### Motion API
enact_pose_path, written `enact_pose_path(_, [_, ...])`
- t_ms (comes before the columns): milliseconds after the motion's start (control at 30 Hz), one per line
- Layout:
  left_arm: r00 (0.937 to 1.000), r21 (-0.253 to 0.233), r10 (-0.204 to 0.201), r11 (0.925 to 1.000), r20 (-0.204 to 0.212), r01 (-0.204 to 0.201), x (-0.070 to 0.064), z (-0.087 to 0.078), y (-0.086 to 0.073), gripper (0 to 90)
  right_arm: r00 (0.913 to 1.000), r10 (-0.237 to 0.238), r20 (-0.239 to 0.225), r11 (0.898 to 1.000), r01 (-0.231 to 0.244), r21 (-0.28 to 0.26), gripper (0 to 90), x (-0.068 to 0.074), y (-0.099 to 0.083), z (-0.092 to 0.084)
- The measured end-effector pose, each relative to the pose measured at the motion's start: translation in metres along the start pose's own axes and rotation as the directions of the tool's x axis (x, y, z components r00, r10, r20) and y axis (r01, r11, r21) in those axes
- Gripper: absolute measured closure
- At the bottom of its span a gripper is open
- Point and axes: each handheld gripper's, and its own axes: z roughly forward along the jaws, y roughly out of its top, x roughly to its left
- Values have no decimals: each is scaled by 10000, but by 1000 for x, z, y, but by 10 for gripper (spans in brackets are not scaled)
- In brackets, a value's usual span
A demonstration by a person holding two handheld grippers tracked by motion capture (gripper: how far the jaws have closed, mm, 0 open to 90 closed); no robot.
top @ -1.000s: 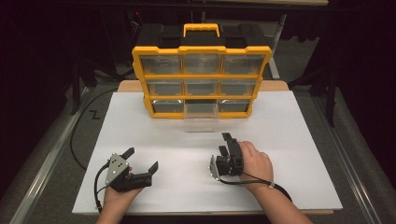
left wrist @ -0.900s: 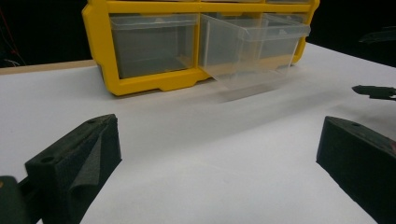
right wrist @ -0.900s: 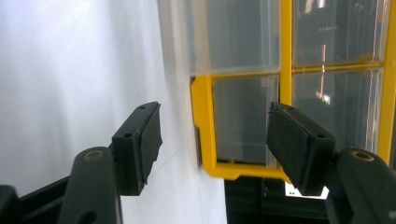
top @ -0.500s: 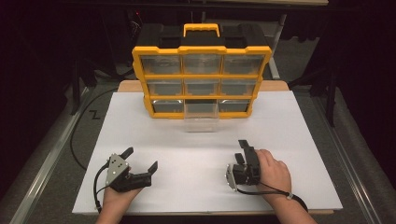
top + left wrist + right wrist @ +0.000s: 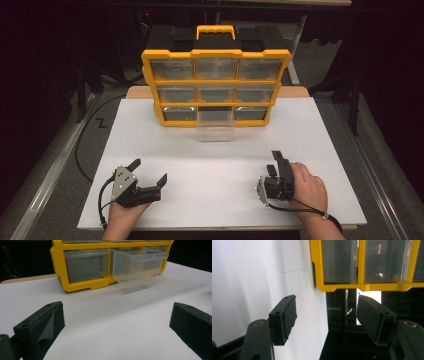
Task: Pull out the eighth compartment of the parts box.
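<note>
A yellow organizer (image 5: pixel 216 80) with clear drawers stands at the far middle of the white table top (image 5: pixel 220 155). Its bottom middle drawer (image 5: pixel 216 127) is pulled partly out. My left gripper (image 5: pixel 150 170) rests near the front left, its jaws wide open and nothing between them; its own view faces the pulled-out drawer (image 5: pixel 137 265). My right gripper (image 5: pixel 275 162) is at the front right, rolled onto its side in a hand. Its jaws have just been opening and hold nothing. In its own view the right gripper (image 5: pixel 325 310) looks at the organizer's frame (image 5: pixel 337 287).
A black cable (image 5: pixel 82 145) loops on the floor left of the table. Metal rails (image 5: pixel 45 185) run along both sides. White surface lies between the grippers and the organizer.
The right hand with its gripper has slid to the right and slightly nearer the front edge. The left gripper has stayed put.
</note>
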Motion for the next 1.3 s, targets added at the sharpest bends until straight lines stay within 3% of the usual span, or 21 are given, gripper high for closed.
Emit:
enact_pose_path(433, [10000,-16,-50,10000,33,50,-1,0,-1,4,10000,-47,-21,10000,47,54,159,-3,-3,1])
enact_pose_path(600, [10000,33,-2,10000,50,1,0,0,-1,3,9999,-77,129,9999,76,77,20,-3,-3,2])
enact_pose_path(733, [10000,12,-39,10000,51,39,0,0,-1,4,9990,-126,439,9999,123,66,8,-4,-2,0])
enact_pose_path(900, [10000,28,-26,10000,68,25,0,1,-1,4,9975,551,447,9985,-552,29,8,-9,-4,-2])
enact_pose_path(967, [10000,30,7,10000,65,-7,0,1,-1,3,9904,1362,232,9906,-1365,115,8,-10,-6,-2])
enact_pose_path(1033, [10000,38,11,10000,60,-11,-1,1,-1,3,9780,2087,12,9777,-2086,224,9,-12,-10,-1])
enact_pose_path(1067, [10000,31,1,10000,56,-1,-1,2,-1,4,9670,2547,-115,9668,-2543,261,9,-13,-13,0])
enact_pose_path(1133, [10000,20,-6,10000,64,6,-1,2,-1,4,9264,3739,-452,9273,-3726,348,10,-15,-17,0])
enact_pose_path(1167, [10000,30,6,10000,69,-6,0,2,-1,4,9149,3996,-573,9167,-3984,314,10,-17,-20,1])
enact_pose_path(1200, [10000,76,34,10000,73,-35,0,2,-1,4,8837,4611,-801,8873,-4588,466,10,-17,-23,2])
enact_pose_path(1233, [10000,93,25,10000,74,-26,0,2,0,4,8593,5034,-901,8641,-5009,500,10,-17,-25,2])
enact_pose_path(1267, [10000,105,14,9999,87,-15,0,3,0,4,8405,5306,-1096,8475,-5283,515,10,-18,-27,3])
enact_pose_path(1300, [10000,104,11,9999,90,-12,0,3,0,4,8131,5657,-1375,8241,-5635,579,10,-18,-30,3])
